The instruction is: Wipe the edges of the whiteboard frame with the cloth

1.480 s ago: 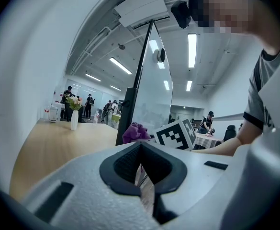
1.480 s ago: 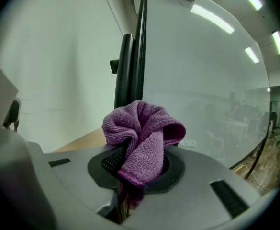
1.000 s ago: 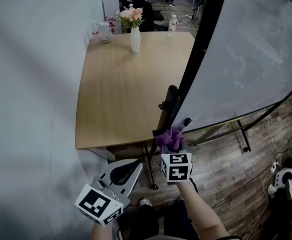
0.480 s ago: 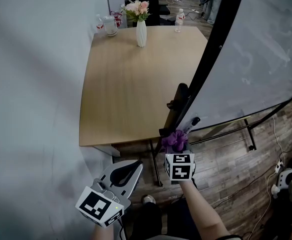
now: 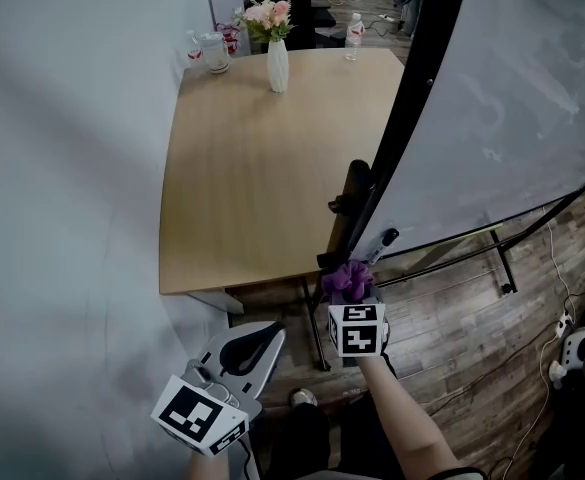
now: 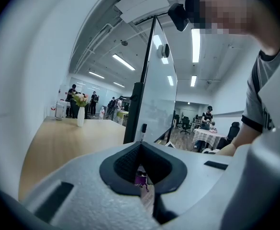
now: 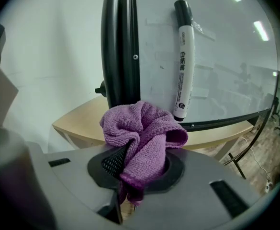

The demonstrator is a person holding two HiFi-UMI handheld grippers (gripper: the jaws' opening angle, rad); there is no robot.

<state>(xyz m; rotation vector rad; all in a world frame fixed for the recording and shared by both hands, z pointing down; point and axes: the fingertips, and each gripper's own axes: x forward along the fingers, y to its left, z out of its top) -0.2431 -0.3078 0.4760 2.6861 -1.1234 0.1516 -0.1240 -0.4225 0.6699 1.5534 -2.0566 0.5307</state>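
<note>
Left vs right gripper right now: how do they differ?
Load: the right gripper is shut on the purple cloth; the left gripper is shut on nothing.
Position: the right gripper holds the cloth at the black whiteboard frame; the left gripper hangs lower, away from it.
Both are the same grey build.

1. The right gripper [image 5: 350, 292], clamped on the purple cloth [image 5: 347, 279], is edging slightly rightward by the whiteboard frame's [image 5: 412, 88] lower end.
2. The head view is shifting, so the table [image 5: 242, 188] is sitting slightly higher.
</note>
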